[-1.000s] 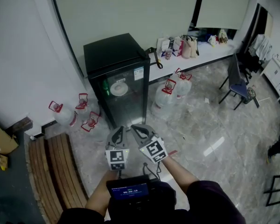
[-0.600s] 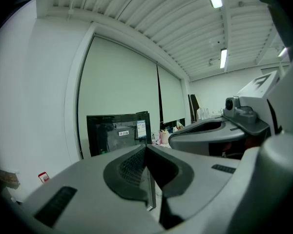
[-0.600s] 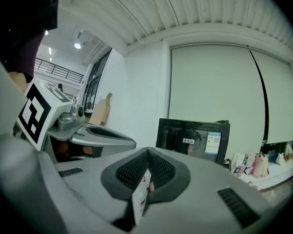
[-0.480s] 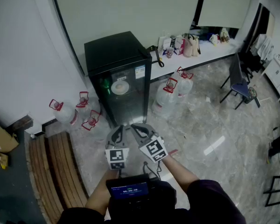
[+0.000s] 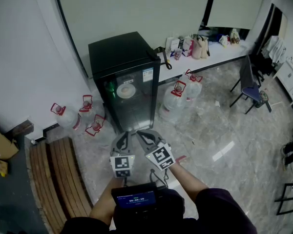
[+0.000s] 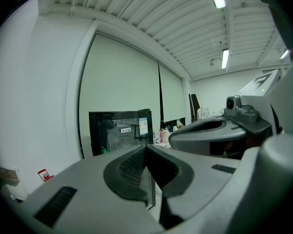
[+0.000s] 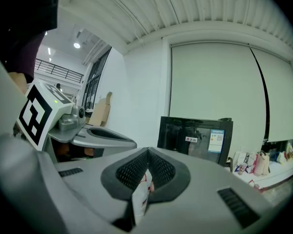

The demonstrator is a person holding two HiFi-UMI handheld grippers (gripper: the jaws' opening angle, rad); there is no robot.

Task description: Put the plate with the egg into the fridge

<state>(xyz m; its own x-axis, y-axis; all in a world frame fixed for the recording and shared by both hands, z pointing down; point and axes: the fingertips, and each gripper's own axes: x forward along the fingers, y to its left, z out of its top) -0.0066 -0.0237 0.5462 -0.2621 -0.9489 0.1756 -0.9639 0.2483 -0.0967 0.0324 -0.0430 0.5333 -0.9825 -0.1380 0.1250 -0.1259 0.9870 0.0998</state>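
two grippers sit side by side near the person, pointing at the fridge [image 5: 121, 57] farther off. the left gripper [image 5: 122, 135] has its jaws pressed together with nothing between them, and so does the right gripper [image 5: 144, 133]. the plate [image 5: 125, 90] shows behind the fridge's glass door, high up; the egg is too small to make out. water jugs [image 5: 175, 100] stand on the floor left and right of the fridge.

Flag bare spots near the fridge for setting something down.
Free: the fridge top; the floor between the right jugs and the chair. Crowded: the left jugs by the bench, and the bag-lined ledge.
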